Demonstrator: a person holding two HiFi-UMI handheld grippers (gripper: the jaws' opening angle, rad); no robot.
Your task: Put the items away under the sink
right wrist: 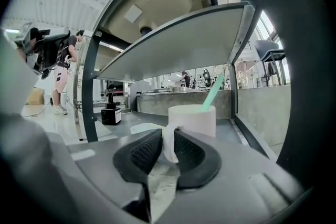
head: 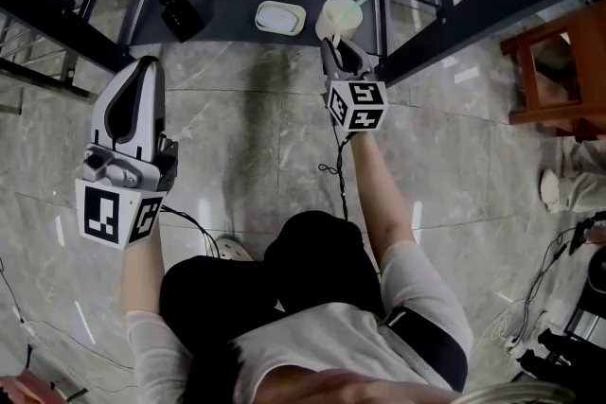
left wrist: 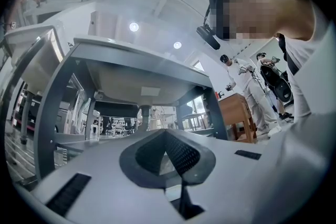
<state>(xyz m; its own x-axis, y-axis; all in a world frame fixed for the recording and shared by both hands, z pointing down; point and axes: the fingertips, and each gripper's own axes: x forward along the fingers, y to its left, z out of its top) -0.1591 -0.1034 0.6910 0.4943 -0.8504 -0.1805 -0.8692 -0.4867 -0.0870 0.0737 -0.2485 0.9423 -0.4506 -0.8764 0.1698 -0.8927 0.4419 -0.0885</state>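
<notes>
Right tool (right wrist: pixel 168 132) slack around the handle (right wrist: pixel 169 149) of the white cup (right wrist: pixel 192 119), which stands on the under-sink shelf (head: pixel 227 9) near the right post (head: pixel 445 24); left tool (left wrist: pixel 165 132) clenched empty over the floor (head: pixel 246 137); risk: pulling back skewed snags the handle and tips the cup.

white cup (head: pixel 338 16) with green straw (right wrist: pixel 212 93), black box (head: pixel 180 12), grey veined floor (head: pixel 246 137).

Brown wooden furniture (head: pixel 517 71) at right on grey marble floor (head: pixel 246 156); bystander's shoe (head: pixel 552 189) near
</notes>
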